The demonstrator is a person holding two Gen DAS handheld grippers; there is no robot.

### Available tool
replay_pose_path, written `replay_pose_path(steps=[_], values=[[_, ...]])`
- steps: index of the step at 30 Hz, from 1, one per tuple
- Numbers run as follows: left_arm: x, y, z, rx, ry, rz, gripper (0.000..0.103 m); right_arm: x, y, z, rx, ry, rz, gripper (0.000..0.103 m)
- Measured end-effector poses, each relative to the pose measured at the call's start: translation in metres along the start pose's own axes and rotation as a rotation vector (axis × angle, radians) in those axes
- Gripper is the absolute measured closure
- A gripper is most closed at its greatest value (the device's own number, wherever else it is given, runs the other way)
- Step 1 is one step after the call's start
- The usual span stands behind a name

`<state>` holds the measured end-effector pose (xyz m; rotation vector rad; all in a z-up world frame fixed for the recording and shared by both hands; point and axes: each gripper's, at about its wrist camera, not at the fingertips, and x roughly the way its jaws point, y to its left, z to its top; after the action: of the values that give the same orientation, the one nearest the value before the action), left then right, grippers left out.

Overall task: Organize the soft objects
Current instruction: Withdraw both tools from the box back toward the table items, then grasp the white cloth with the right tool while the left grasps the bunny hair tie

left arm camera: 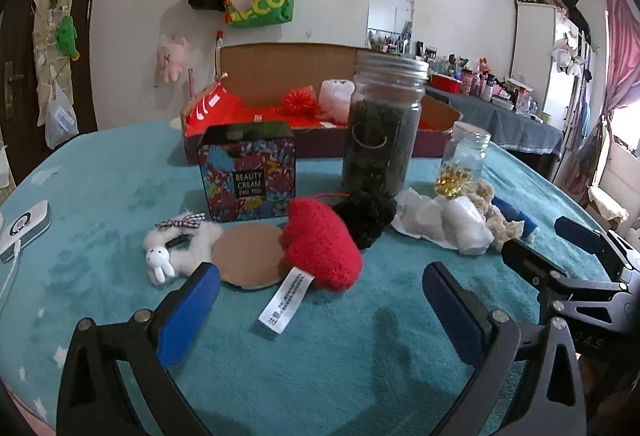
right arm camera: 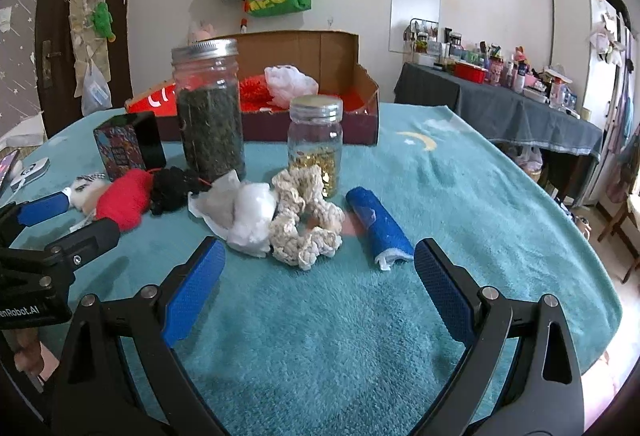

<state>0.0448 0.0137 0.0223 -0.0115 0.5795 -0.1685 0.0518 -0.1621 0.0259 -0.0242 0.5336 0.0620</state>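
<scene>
So, both grippers up over the teal cloth [right arm camera: 460, 172], jaws spread wide, nothing in either. Left gripper [left arm camera: 320, 300] sits just short of the red plush [left arm camera: 322, 250], white tag [left arm camera: 286, 296] poking out toward the fingers. Right beside it: black pompom [left arm camera: 366, 212], touching the plush, plus a fluffy white bunny clip [left arm camera: 176, 246] and a brown disc [left arm camera: 250, 256]. Right gripper [right arm camera: 320, 284] faces the cream scrunchie [right arm camera: 306, 220], jammed against a white wad [right arm camera: 250, 216]; blue roll [right arm camera: 378, 224] just to the side, apart. Behind all that: tall jar [right arm camera: 210, 108] of dark green stuff, small jar [right arm camera: 316, 140] with gold bits, printed box [left arm camera: 248, 170]. Further back, cardboard box [right arm camera: 336, 52] with red and white soft bits already inside.
</scene>
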Motion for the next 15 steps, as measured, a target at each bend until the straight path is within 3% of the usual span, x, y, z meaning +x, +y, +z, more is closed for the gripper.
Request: replay_pose_path(steps=[9, 15], values=[[-0.002, 0.016, 0.012, 0.003, 0.03, 0.004, 0.0, 0.005, 0.006, 0.006, -0.019, 0.024, 0.024, 0.006], [-0.004, 0.042, 0.022, -0.009, 0.048, 0.047, 0.0, 0.012, 0.018, 0.018, -0.046, 0.053, 0.042, 0.006]])
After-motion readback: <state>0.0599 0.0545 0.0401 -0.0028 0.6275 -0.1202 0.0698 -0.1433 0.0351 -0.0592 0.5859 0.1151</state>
